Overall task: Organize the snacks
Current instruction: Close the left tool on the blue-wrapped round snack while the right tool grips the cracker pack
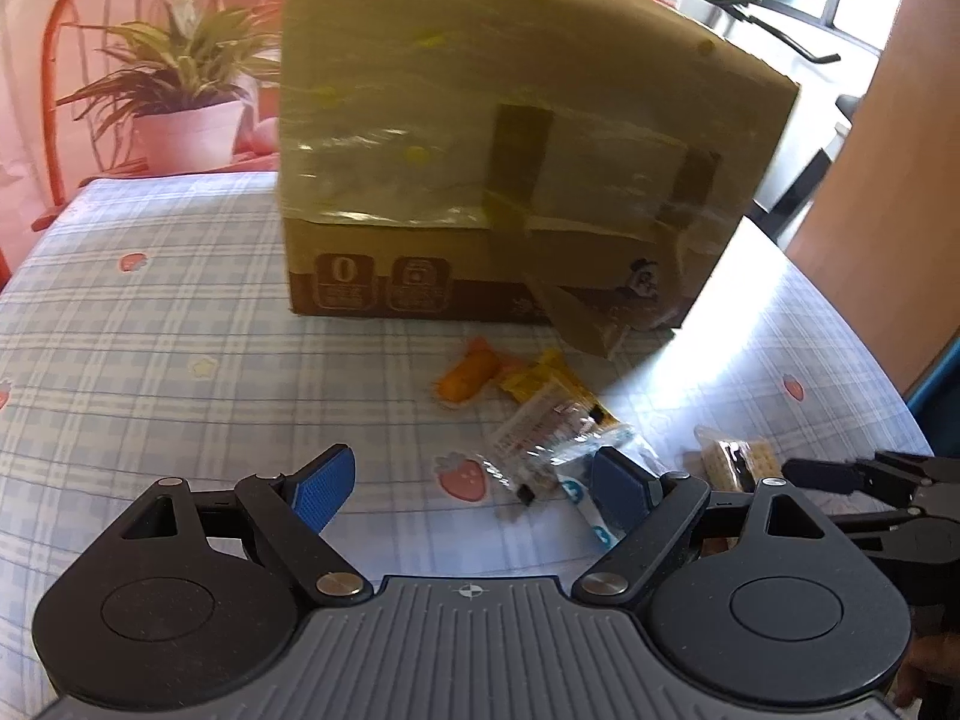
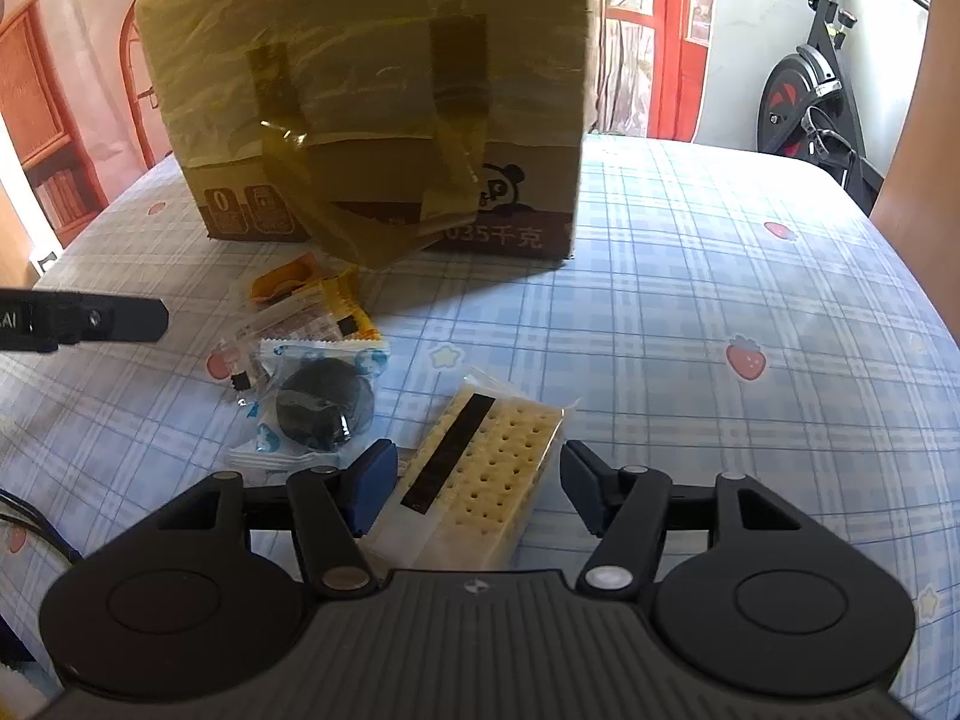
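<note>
The right gripper (image 2: 477, 492) stood half open astride a cracker pack (image 2: 480, 480), its pads clear of the wrapper. The left gripper (image 1: 474, 480) gaped wide over bare cloth, holding nothing. Four snacks lay clustered: crackers, a dark cookie (image 2: 321, 405), a yellow packet (image 2: 336, 315), an orange one (image 1: 468, 375). One taped box (image 1: 510, 150) stood behind them on the checked tablecloth (image 1: 180, 330). A potted plant (image 1: 180, 96) and an exercise bike (image 2: 822, 96) stood beyond.

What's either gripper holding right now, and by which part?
Nothing. The left gripper is open and empty. The right gripper straddles the near end of the cracker pack, pads not pressing on it.
</note>
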Motion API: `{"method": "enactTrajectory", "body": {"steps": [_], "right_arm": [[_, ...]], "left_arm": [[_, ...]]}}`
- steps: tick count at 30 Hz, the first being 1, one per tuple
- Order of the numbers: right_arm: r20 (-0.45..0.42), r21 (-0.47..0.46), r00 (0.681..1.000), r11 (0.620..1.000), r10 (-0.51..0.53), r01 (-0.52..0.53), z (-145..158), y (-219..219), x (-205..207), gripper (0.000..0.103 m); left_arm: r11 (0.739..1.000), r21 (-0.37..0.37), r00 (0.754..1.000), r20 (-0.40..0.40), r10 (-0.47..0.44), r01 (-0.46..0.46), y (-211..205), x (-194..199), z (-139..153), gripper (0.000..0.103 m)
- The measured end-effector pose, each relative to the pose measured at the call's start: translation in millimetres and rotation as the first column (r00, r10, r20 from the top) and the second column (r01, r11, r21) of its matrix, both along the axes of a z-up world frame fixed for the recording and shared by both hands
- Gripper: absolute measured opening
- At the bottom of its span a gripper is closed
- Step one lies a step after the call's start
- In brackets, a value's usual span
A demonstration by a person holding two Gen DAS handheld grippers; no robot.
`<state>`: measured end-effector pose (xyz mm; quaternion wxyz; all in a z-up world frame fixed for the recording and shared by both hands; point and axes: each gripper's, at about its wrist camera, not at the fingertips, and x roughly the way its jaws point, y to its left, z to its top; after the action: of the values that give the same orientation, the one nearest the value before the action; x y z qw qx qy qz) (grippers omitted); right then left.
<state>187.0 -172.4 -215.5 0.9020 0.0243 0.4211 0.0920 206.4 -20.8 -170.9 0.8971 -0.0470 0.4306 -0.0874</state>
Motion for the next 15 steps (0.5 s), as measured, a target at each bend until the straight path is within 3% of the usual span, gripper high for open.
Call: {"method": "enactTrajectory", "body": {"steps": [15], "right_arm": [[0.034,0.0,0.999,0.999,0.041,-0.041,1,-17,-5,0.063]], "left_arm": [[0.991,-0.011,0.987,-0.098,-0.131,0.131,-60,19,-18,0.088]]}}
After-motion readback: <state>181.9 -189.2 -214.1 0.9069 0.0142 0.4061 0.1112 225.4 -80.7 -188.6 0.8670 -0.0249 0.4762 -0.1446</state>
